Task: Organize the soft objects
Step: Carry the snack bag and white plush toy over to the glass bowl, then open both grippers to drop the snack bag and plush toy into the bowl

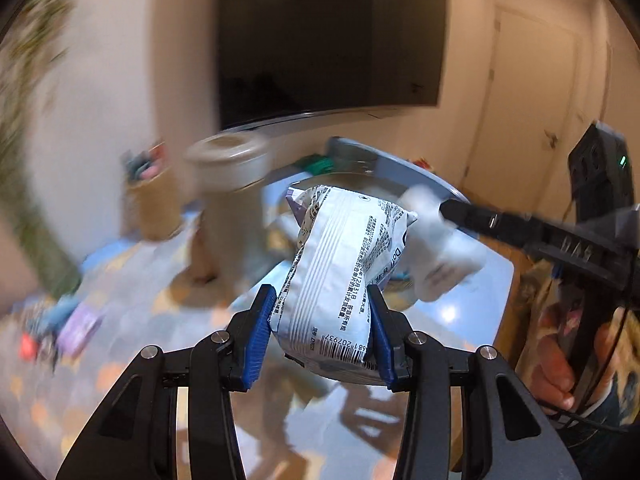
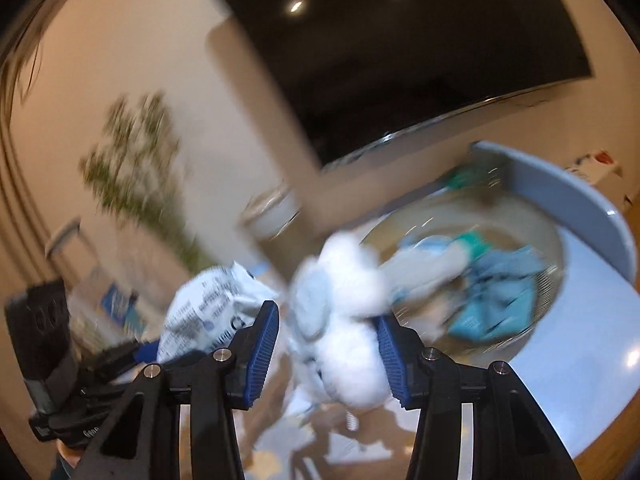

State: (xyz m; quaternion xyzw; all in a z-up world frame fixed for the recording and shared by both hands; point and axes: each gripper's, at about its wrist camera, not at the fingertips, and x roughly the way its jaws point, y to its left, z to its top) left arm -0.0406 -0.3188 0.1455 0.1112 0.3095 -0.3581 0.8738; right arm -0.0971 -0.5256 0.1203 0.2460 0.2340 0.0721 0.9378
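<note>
In the left wrist view a blurred green plant (image 1: 28,92) stood at the far left against the cream wall, with small toys (image 1: 60,328) scattered on the patterned floor mat (image 1: 132,312) below it. A woven basket (image 1: 154,204) sat by the wall, and just right of it stood a pale round bin (image 1: 230,168). Above hung a dark wall-mounted screen (image 1: 328,40). In the middle, the left gripper (image 1: 322,328) was clenched on a white printed packet (image 1: 340,280) — its blue pads (image 1: 262,336) pressed on both sides of the lower half, barcode end nearest the camera, the packet held up off the floor. Behind it lay a round mesh basket (image 1: 360,184) on a pale blue table (image 1: 472,316). At the right edge a hand (image 1: 560,368) gripped the other tool's handle.

In the right wrist view the plant (image 2: 140,176) again stood left, and the left tool (image 2: 72,392) showed at the lower left with the packet (image 2: 208,312) above it. Centre frame, the right gripper (image 2: 328,348) grasped a fluffy white plush toy (image 2: 340,320) — the toy was squeezed between the blue pads (image 2: 264,348) and carried in the air. To the right, the mesh basket (image 2: 556,276) held blue and teal cloths (image 2: 496,300), with the table's (image 2: 592,320) raised blue rim (image 2: 580,204) curving behind it. The whole scene was smeared by motion blur.
</note>
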